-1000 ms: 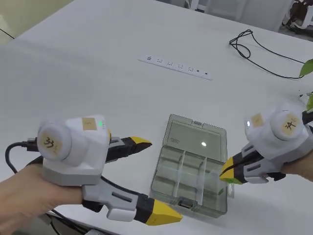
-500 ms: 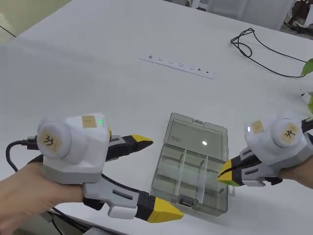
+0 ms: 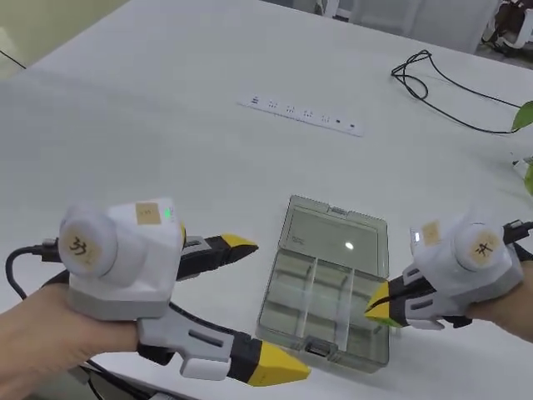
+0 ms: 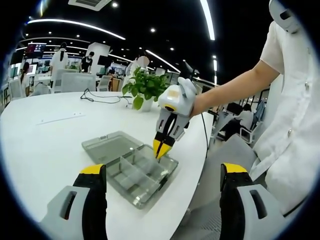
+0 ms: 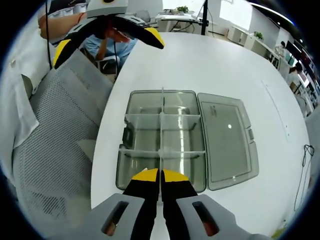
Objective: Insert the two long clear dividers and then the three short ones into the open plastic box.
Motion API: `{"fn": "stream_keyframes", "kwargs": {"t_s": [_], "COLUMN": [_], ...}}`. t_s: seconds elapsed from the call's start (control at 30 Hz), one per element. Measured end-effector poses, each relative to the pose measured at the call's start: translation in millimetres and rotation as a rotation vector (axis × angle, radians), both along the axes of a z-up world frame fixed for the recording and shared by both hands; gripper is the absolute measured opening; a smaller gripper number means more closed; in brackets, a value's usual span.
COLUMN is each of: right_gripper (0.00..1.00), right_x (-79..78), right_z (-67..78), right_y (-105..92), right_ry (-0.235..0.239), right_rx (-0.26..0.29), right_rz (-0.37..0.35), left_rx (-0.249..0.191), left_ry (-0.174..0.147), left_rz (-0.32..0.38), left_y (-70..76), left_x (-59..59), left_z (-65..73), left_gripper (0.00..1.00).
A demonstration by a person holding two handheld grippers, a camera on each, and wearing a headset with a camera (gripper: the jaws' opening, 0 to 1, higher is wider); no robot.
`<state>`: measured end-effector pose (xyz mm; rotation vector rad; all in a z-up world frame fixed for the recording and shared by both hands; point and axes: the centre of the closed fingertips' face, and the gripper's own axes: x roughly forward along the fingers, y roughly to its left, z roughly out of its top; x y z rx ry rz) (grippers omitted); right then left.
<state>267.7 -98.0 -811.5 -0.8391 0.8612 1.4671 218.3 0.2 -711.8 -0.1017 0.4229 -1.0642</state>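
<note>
The clear plastic box (image 3: 275, 304) lies open near the table's front edge, its lid (image 3: 337, 237) flat behind it. Clear dividers split its tray into compartments (image 5: 145, 135). My right gripper (image 3: 376, 307) is over the tray's right side, tips down at the rim. Its jaws are shut on a thin short clear divider (image 5: 161, 162), which stands in line with the middle dividers. From the left gripper view, the right gripper (image 4: 159, 150) points into the box (image 4: 125, 172). My left gripper (image 3: 258, 308) hovers wide open just left of the box, holding nothing.
A white power strip (image 3: 300, 114) lies farther back on the white table. A black cable (image 3: 441, 79) loops at the back right, near green plant leaves (image 3: 523, 117). The table's front edge runs just below the box. A person's arm and white shirt (image 4: 280, 115) are behind the right gripper.
My right gripper has sunk lower and a little left, closer to the tray's right side. The left gripper has barely moved and stays open.
</note>
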Motion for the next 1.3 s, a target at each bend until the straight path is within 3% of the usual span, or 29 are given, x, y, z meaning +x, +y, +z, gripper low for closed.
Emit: {"fn": "stream_keyframes", "kwargs": {"t_s": [0.17,0.77,1.0,1.3], "right_gripper": [0.03,0.03,0.09,0.18], "right_x": [0.3,1.0,6.4,9.6], "right_z": [-6.8,-4.7,8.5,33.1], "right_y": [-0.1,-0.8,-1.2,-11.2], "right_ry": [-0.015,-0.032,-0.038,-0.053], "right_rx": [-0.022,-0.03,0.0,0.065], "right_rz": [0.018,0.013,-0.024,-0.125], "left_rx": [0.003,0.022,0.036,0.062], "left_ry": [0.0,0.006,0.01,0.01], "left_rz": [-0.001,-0.004,-0.004,-0.004], "left_y": [0.8,4.5,6.7,11.7], "left_x": [0.6,2.5,2.7,3.5], "left_z": [-0.3,-6.1,-8.7,-12.0], "left_gripper": [0.97,0.97,0.99,1.0]}}
